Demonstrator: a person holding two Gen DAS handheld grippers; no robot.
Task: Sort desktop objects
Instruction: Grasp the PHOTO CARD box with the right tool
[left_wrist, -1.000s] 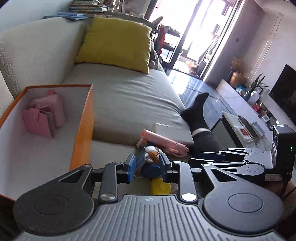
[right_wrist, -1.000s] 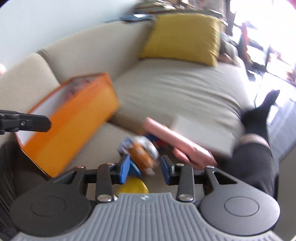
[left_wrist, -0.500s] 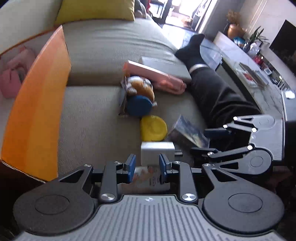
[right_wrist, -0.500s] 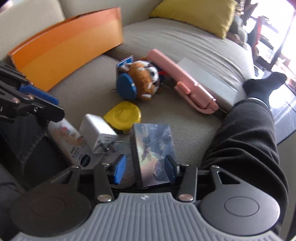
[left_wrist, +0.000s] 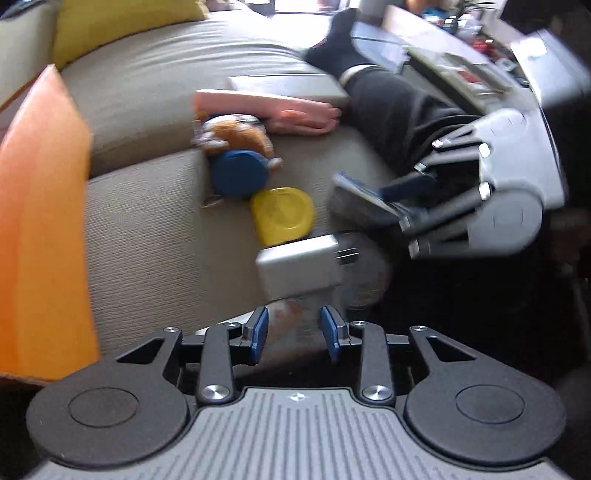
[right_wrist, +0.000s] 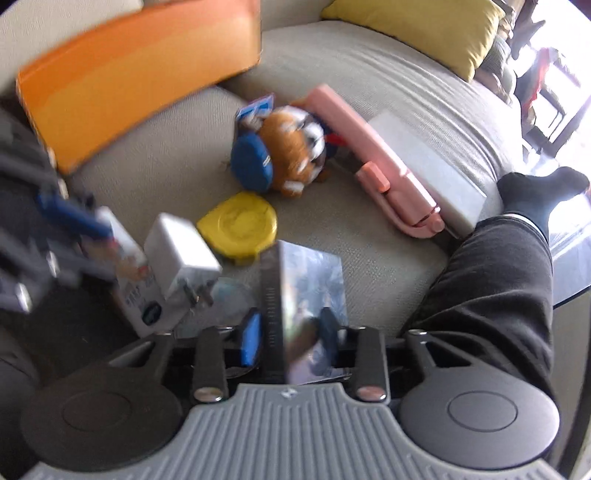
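Box (right_wrist: 136, 81) contents hidden; right gripper (right_wrist: 291, 332) seemingly pinches card pack (right_wrist: 306, 295)

Since half a second ago we have brought the right gripper (right_wrist: 288, 336) down onto the card box (right_wrist: 306, 295), which now stands on edge between its fingers (right_wrist: 252, 339) instead of lying flat. We have moved the left gripper (left_wrist: 293, 334) nearer the small white carton (right_wrist: 135, 273), which now lies between its spread fingers (left_wrist: 258, 334).
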